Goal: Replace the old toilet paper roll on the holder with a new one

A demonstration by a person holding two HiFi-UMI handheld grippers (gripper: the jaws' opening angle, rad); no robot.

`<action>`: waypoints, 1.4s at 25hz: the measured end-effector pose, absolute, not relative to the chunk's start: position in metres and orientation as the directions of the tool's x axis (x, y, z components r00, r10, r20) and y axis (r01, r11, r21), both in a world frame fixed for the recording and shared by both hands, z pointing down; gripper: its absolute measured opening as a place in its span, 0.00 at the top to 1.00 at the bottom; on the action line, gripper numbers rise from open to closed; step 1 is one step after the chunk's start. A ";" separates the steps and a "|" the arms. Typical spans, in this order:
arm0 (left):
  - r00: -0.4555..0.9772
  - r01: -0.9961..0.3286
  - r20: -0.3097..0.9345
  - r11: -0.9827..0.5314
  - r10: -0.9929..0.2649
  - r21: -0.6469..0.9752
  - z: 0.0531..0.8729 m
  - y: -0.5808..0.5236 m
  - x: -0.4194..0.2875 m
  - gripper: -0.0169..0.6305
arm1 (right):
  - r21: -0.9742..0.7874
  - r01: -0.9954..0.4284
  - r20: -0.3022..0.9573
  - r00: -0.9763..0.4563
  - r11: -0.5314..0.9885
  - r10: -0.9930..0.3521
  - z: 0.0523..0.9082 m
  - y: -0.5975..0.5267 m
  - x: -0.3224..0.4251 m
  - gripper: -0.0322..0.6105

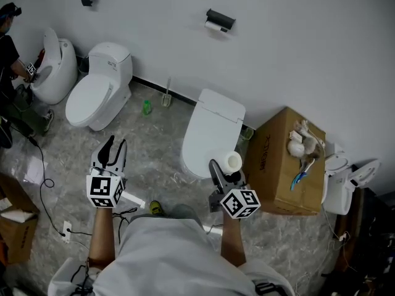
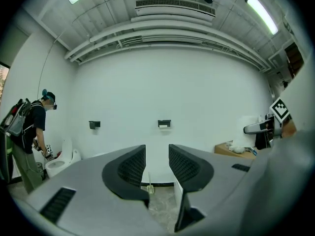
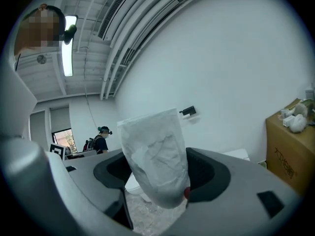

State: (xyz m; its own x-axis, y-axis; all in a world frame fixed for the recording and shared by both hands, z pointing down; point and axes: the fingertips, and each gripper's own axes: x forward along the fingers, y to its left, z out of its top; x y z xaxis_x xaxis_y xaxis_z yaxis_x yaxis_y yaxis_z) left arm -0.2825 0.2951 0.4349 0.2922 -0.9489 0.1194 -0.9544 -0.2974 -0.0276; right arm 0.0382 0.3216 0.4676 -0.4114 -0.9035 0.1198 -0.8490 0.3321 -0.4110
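A black wall holder [image 1: 220,20] carries the old white roll; it also shows small and far off, as the holder [image 2: 164,124] and the holder [image 3: 187,112]. My right gripper [image 1: 224,170] is shut on a new white toilet paper roll [image 1: 232,161] above the closed toilet lid. In the right gripper view the roll [image 3: 155,156] stands tilted between the jaws of the gripper [image 3: 160,181] and hides the gap. My left gripper [image 1: 112,150] hangs over the floor, jaws apart, nothing between them; the left gripper [image 2: 157,173] points toward the holder wall.
A white toilet [image 1: 211,131] stands just ahead, and two more toilets [image 1: 99,88] stand to the left. A cardboard box [image 1: 285,159] with clutter is at the right. A person [image 1: 11,54] works at the far left. A green bottle [image 1: 147,107], a brush [image 1: 166,96] and floor cables [image 1: 43,177] lie about.
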 end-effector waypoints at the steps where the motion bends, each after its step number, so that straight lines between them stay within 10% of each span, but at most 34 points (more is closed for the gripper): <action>1: 0.291 -0.955 0.119 -0.296 -0.949 -0.024 0.436 0.290 -0.285 0.75 | -0.417 -0.847 0.116 -0.408 0.328 -0.906 0.467 0.315 0.037 0.43; 35: 0.396 -0.895 0.251 -0.432 -0.884 -0.108 0.461 -0.151 -0.218 0.75 | -0.585 -0.795 0.105 -0.275 0.164 -0.956 0.499 -0.101 0.111 0.43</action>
State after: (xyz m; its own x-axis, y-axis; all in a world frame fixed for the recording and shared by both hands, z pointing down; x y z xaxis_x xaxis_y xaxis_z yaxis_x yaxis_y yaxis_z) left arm -0.2184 -0.1511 0.4611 0.3955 -0.8835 0.2510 -0.8955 -0.4317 -0.1085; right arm 0.1110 -0.1010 0.4988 -0.2745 -0.9558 0.1051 -0.7946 0.1639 -0.5846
